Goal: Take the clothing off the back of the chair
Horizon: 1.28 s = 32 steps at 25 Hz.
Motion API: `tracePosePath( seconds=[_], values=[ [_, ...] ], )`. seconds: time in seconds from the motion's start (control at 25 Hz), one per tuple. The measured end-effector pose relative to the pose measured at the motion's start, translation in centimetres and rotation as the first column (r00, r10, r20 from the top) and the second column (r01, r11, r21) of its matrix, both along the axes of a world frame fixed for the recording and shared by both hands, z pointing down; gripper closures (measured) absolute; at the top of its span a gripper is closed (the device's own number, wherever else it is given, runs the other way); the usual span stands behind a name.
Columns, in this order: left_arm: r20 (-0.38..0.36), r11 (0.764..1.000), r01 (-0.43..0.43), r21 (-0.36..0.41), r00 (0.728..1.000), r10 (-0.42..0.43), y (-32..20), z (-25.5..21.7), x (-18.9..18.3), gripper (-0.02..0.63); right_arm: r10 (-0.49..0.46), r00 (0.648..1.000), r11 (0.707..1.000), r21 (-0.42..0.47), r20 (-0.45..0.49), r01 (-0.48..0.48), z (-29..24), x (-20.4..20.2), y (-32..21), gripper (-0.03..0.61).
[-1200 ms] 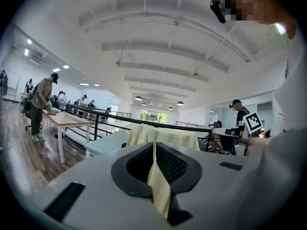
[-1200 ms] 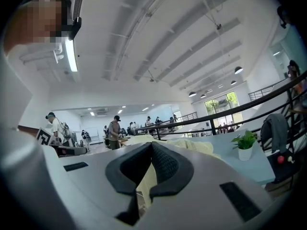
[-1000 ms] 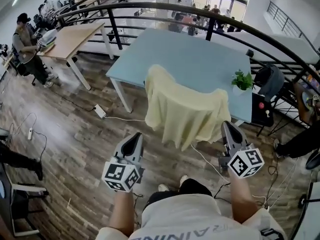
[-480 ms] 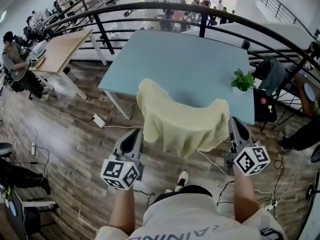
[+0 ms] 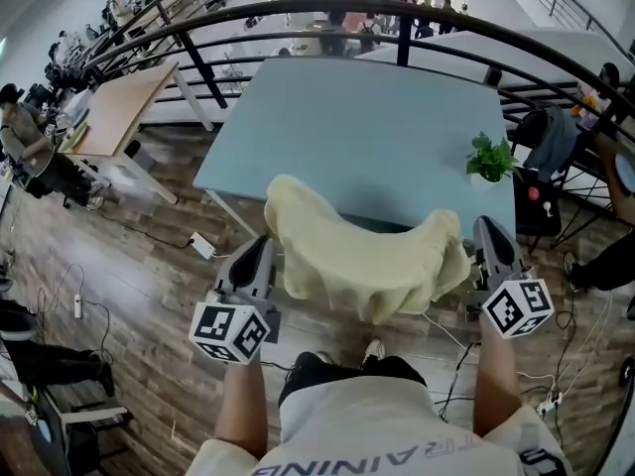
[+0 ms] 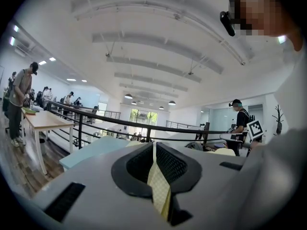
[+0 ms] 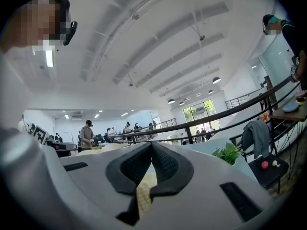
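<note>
The left tool (image 5: 258,250) is closed, and so is the right tool (image 5: 489,230). Each has only a pale checked strip in the seam between its jaws, which looks like part of the tool itself. Neither holds cloth. They flank the yellow clothing (image 5: 362,261), which is still draped over the chair back in front of the blue table (image 5: 367,117). Judging by this, gripping and lifting are both still to do. The only readable writing is the letters "AININ" on the person's shirt (image 5: 397,436); the tools' cubes carry only square markers.

Head looks down; gripper views level, share railing (image 5: 403,38).
</note>
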<state>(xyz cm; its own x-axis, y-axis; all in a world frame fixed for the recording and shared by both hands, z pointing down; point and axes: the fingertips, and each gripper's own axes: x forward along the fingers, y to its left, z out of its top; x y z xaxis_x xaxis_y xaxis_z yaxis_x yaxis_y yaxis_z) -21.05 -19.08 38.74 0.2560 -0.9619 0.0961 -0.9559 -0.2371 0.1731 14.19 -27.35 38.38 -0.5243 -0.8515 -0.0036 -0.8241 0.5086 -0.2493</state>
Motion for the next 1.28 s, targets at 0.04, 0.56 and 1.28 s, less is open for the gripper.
tracePosePath(
  seconds=[0.04,0.56,1.28],
  values=[
    [-0.003,1.000,-0.001,0.015,1.000,0.001,-0.4,-0.4,-0.3,0.566,0.002,1.000,1.000,-0.010,-0.004,-0.002,0.3,-0.1,0.0,0.557],
    [-0.019,0.976,-0.219,-0.012,0.976,0.219,-7.2,-0.1,-3.1,0.566,0.151,0.987,0.982,-0.102,-0.056,-0.157,1.0,-1.6,-0.2,0.557],
    [-0.190,0.782,-0.556,-0.282,0.831,0.523,-13.3,2.3,-3.5,0.365,-0.251,0.965,0.841,-0.476,0.075,0.256,6.9,-1.6,-4.6,0.360]
  ],
)
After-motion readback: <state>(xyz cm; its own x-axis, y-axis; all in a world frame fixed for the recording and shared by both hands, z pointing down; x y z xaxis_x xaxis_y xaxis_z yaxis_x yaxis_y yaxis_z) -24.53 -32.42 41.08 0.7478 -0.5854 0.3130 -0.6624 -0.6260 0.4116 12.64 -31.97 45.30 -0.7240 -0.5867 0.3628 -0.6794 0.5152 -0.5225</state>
